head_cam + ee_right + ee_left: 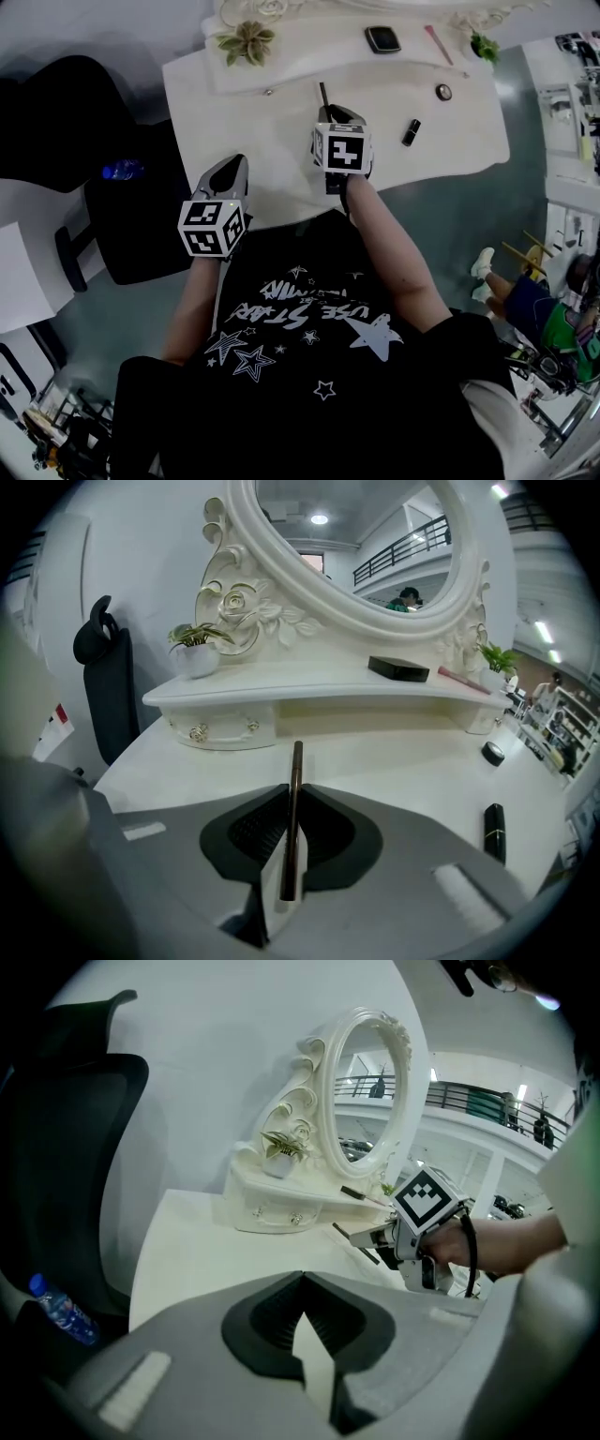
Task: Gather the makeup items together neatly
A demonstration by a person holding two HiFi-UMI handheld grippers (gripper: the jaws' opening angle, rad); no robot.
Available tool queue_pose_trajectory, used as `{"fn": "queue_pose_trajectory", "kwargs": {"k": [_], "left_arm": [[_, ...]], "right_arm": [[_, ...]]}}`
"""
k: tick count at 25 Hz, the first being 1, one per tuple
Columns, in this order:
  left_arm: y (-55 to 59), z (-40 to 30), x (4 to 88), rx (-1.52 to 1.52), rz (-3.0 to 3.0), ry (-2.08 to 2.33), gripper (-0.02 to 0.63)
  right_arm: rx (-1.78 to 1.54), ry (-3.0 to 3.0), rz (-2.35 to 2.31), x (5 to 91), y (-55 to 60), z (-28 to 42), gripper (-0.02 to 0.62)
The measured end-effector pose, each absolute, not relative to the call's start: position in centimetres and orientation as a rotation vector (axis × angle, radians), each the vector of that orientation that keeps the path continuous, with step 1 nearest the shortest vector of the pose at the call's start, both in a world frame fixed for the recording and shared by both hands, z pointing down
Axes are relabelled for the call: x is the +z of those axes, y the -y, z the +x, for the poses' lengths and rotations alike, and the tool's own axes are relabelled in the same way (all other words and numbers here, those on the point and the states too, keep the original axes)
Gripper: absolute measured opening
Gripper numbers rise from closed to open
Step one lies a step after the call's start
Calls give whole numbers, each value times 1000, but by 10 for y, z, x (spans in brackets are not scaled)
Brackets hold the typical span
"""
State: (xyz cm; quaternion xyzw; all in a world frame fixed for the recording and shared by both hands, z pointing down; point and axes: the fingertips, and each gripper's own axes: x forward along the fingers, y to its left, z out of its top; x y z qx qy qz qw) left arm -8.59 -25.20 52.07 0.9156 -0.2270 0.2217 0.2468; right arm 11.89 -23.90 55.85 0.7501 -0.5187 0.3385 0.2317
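Over the front part of the white vanity table [272,141], the right gripper [292,791] was clamped on a thin dark cosmetic pencil [296,761]. The pencil ran lengthwise between the pads and stuck out past the jaw tips toward the oval mirror [356,546]. The left gripper [302,1277] hung at the table's left front edge, near a black chair [56,122]. Its jaws were pressed together with nothing between them.

The other makeup lay scattered and well apart. A black lipstick tube [494,832] rested on the tabletop to the right of the right gripper. A small round jar [493,753] sat farther back on the same side. On the raised shelf [281,694] under the mirror lay a flat black compact [398,668], with a slim pink stick [459,678] just beside it to the right. A small potted plant [195,639] stood at the shelf's left end and another plant [497,656] at its right end.
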Motion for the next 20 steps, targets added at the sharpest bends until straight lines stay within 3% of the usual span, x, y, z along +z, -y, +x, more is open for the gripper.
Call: {"fn": "queue_pose_trajectory", "kwargs": {"k": [20], "left_arm": [[242,-79,532,663,2504,542,0]], "right_arm": [[886,1430,1996,583,224,145,69]]}}
